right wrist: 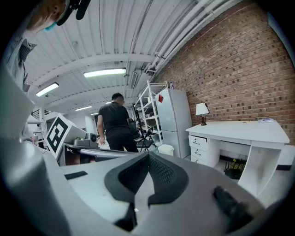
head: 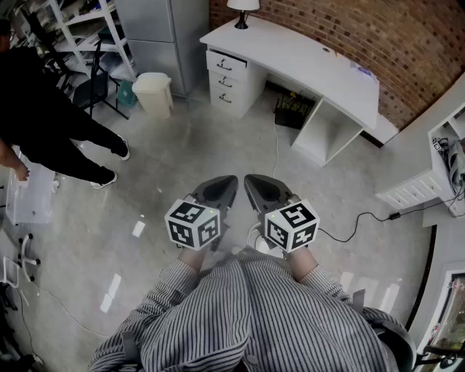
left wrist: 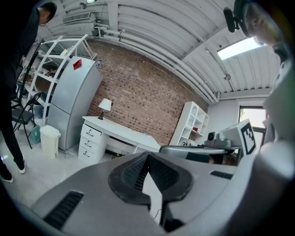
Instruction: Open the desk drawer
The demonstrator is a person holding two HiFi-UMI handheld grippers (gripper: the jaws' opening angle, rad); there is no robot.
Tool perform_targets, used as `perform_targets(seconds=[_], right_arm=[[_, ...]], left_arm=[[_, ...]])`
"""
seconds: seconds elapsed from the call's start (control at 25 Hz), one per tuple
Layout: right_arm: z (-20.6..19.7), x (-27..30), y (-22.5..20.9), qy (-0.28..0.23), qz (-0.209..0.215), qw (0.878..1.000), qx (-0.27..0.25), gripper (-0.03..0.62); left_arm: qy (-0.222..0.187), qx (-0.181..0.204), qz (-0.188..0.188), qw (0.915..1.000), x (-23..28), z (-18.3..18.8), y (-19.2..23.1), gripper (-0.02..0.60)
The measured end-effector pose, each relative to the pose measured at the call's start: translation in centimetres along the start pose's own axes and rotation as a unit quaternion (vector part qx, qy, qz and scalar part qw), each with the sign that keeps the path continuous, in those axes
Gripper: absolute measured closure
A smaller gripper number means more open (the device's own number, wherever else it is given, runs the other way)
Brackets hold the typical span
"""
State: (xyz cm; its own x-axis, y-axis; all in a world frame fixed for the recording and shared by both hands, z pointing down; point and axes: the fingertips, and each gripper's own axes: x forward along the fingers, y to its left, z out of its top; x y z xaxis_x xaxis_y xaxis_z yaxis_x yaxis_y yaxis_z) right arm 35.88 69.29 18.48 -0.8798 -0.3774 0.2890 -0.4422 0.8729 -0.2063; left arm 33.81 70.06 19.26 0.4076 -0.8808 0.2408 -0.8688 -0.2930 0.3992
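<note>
Nothing of the job is done yet. The desk (head: 290, 54) stands across the room against the brick wall (head: 349, 29), and the three drawers (head: 225, 76) stacked at its end nearest the fridge (head: 156, 29) all sit flush, their handles untouched. A lamp (head: 243, 9) stands on the white surface just above them, and a pale bin (head: 154, 93) sits on the floor (head: 218, 138) between desk and fridge.

The person with the tools stands out on the open floor, well short of the desk, holding both out in front of a striped shirt, side by side and tipped a little downward. The left gripper (head: 227, 183) has its jaws pressed fully together, the ribbed pads meeting with nothing between them. The right gripper (head: 253, 183) is the same, closed and empty.

The drawers lie well apart from both pairs of jaws, ahead across bare floor. Neither tool is aimed squarely at them: in the left gripper view the stack shows off to the left of the jaws, and in the right gripper view off to the right, so the two noses angle slightly toward each other.

As I judge it, the whole task is left to do — cross the floor, part one pair of jaws, close them on a handle and draw it out. Which of the three drawers is meant I cannot tell from here.

A person in black (head: 51, 123) is over by the shelving at the left, well clear of the path to the desk
</note>
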Motion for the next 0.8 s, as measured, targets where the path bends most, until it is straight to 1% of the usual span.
perform_targets(seconds=[0.16,0.28,0.52,0.64,0.8], right_arm=[[0.0,-0.1,-0.2,-0.002,-0.002,1.000,-0.003,0.577],[0.0,-0.1,0.0,-0.006,-0.006,1.000,-0.001,0.578],[0.0,0.6,0.7,-0.009,-0.017,1.000,-0.003,0.577],[0.2,0.9,1.2,-0.020,-0.015,1.000,0.015,0.577],[-0.1,1.8,2.7,-0.029,-0.005,0.999,0.028,0.577]], left_arm=[[-0.004,0.007,0.003,1.0000,0.3,0.1,-0.4,0.571],[-0.005,0.025,0.015,0.9996,-0.1,0.2,-0.4,0.571],[-0.018,0.039,0.034,0.9985,-1.6,0.5,0.5,0.571],[-0.027,0.042,0.033,0.9982,-2.6,0.9,1.0,0.571],[-0.032,0.026,0.014,0.9990,-3.9,0.5,1.8,0.571]])
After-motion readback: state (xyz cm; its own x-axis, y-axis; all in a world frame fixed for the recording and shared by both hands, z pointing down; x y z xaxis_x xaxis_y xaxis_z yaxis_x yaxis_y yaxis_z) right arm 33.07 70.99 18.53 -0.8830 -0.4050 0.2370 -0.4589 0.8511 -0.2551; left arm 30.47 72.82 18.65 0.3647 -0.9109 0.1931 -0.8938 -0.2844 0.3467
